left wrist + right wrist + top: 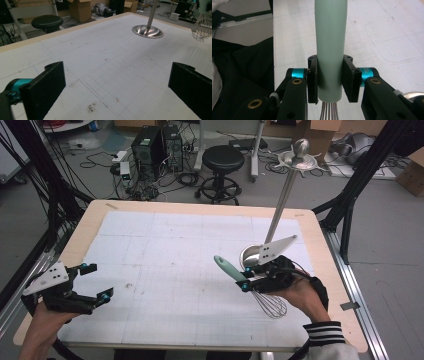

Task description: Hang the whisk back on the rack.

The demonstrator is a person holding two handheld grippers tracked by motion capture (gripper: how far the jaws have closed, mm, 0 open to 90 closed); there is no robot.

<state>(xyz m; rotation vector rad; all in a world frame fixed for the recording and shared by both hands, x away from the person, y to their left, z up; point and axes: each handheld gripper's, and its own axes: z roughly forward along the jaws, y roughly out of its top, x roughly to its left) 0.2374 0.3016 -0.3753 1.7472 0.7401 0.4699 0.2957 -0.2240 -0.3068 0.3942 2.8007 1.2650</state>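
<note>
Gripping a pale green, round-handled wire whisk [329, 47] just above its wires, the right claw [252, 281] is clenching the handle squarely between both black jaws, holding the whisk clear above the white gridded surface [175, 265], just beside a polished steel stand with a dished base and tall pole [282, 200]. At the near left edge the left claw [95, 281] is hovering released, jaws wide apart, holding nothing. Keeping the grip firm and the handle steady looks wise, since the smooth tube could be slipping or swivelling.
</note>
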